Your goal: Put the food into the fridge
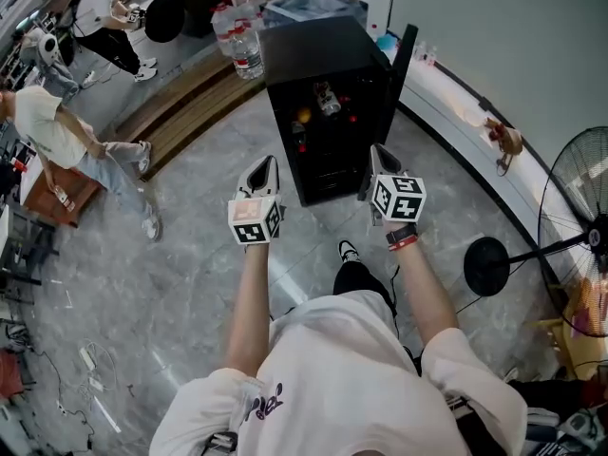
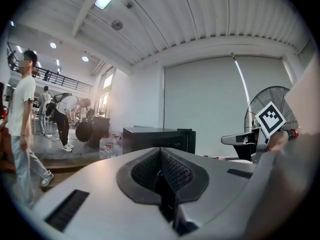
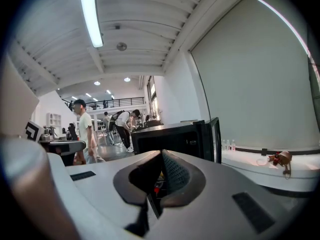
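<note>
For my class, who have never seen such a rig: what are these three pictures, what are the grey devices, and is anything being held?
No robot here: a person holds a two-jaw gripper in each hand. The top-down picture comes from a camera on the person's head. It shows the left gripper and right gripper raised before a small black fridge on the floor, its door open, with food on its shelves. The other two pictures look along each gripper's own jaws. Both pairs of jaws are together and hold nothing.
</note>
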Action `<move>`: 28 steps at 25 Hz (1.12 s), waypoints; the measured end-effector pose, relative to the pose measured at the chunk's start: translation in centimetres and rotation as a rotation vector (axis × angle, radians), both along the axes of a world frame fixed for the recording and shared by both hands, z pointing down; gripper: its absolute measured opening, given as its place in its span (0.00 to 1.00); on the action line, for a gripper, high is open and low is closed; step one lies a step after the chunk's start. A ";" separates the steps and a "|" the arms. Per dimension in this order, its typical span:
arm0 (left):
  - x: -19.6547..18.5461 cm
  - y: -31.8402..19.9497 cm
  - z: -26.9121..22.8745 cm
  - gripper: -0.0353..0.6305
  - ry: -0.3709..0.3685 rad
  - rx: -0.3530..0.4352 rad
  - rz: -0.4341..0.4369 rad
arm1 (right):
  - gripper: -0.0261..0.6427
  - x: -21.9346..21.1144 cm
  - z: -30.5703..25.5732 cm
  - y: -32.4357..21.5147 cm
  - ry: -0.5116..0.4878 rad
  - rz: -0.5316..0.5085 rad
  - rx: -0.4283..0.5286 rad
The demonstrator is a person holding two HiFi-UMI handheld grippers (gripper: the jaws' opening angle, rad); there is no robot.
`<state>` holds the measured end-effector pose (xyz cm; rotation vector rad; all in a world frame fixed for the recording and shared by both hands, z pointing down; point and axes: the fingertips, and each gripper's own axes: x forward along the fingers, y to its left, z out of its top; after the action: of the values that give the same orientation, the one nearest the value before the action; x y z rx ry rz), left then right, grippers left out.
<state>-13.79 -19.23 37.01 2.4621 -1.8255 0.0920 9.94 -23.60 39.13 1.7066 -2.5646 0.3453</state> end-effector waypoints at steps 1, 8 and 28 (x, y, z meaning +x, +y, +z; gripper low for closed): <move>0.1 0.1 0.0 0.08 -0.003 0.004 -0.002 | 0.06 0.0 0.1 0.1 -0.007 0.003 -0.002; 0.6 0.1 0.2 0.08 -0.015 0.019 0.002 | 0.06 -0.1 0.3 0.6 -0.019 0.014 -0.005; -0.6 -3.2 3.7 0.08 0.029 -0.062 -0.020 | 0.06 -2.1 3.8 -3.7 -0.007 -0.051 -0.070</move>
<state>-14.36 -22.43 40.72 2.3905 -1.8072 0.1095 7.80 -27.26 42.90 1.6174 -2.5626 0.4334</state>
